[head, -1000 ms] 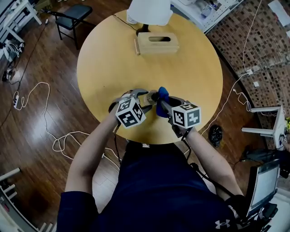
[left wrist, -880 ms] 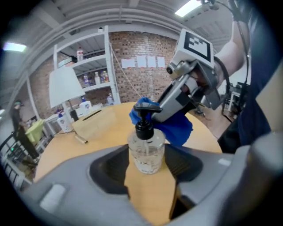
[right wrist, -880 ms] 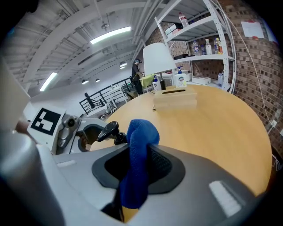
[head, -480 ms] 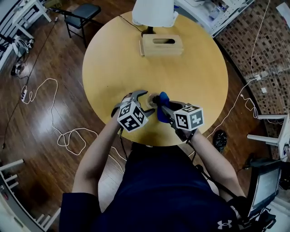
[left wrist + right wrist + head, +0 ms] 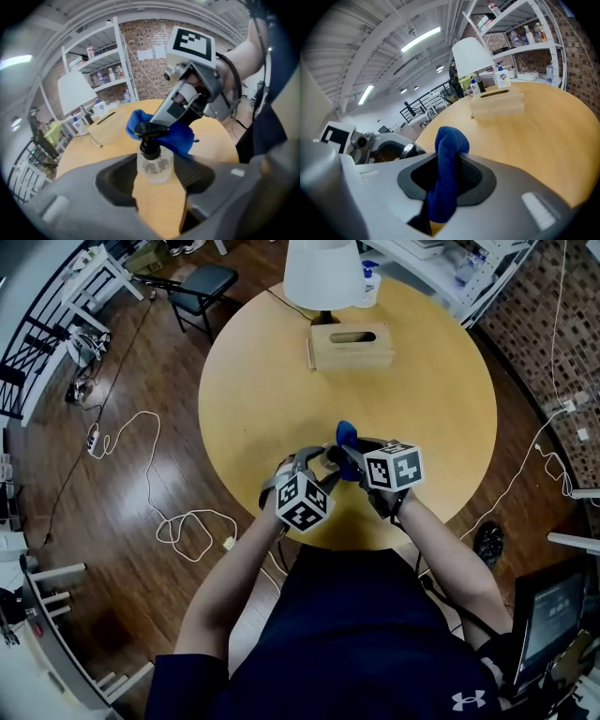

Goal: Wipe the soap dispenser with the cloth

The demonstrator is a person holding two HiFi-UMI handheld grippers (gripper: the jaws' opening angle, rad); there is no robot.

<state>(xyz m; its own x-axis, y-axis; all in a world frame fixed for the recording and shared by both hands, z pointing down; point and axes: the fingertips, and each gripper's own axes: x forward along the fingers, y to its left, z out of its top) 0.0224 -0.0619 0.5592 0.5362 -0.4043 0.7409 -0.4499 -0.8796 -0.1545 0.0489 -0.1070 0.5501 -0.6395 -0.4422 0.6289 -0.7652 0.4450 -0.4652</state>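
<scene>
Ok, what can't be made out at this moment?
- Left gripper view: soap dispenser's far side, behind cloth; left claw closing around it.
- Head view: dispenser, buried under cloth and right claw.
- Right gripper view: cloth's lower end, inside the claw; shelf bottles, labels too small.

Clear soap dispenser (image 5: 153,161) w/ black pump, upright; blue cloth (image 5: 182,139) bunched just behind.
</scene>
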